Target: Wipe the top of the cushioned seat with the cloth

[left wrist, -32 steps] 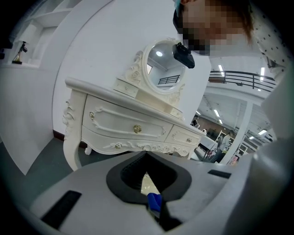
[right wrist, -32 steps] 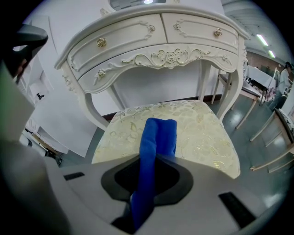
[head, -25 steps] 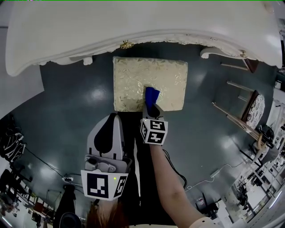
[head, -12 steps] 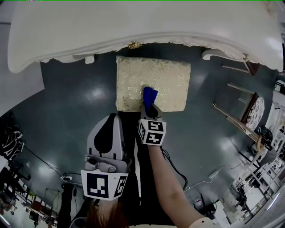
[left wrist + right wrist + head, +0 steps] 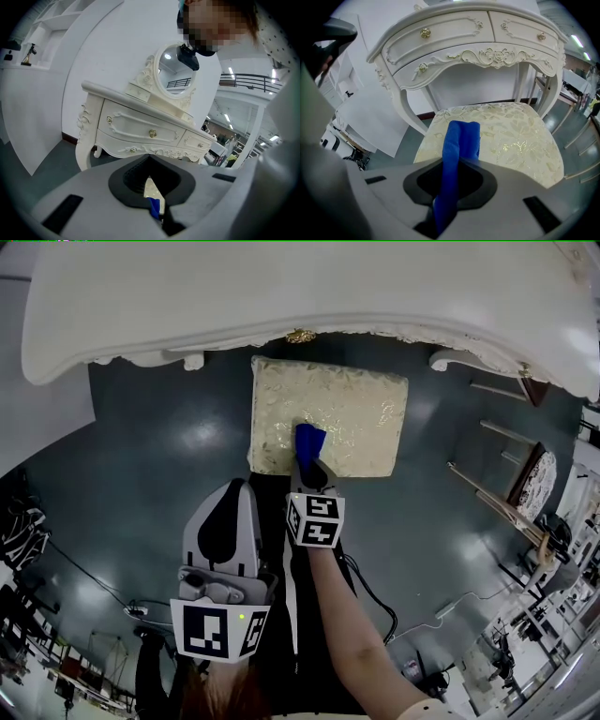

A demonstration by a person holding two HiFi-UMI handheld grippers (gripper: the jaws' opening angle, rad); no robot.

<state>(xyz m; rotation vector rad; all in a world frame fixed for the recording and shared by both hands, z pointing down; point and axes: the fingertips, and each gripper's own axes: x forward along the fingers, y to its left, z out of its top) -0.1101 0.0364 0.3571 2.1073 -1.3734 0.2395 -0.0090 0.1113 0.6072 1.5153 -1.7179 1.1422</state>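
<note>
Blue cloth could get yanked loose if that brocade grabs it mid-wipe

Dressing table (image 5: pixel 281 296) behind the cushioned seat (image 5: pixel 366 395), drawers shut, contents unseen. Left gripper (image 5: pixel 234 487) hangs closed and empty short of the seat; right gripper (image 5: pixel 310 461) pinches the cloth (image 5: pixel 308 440) onto the seat's near half.

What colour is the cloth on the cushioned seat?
The cloth is bright blue, clearest in the right gripper view.
</note>
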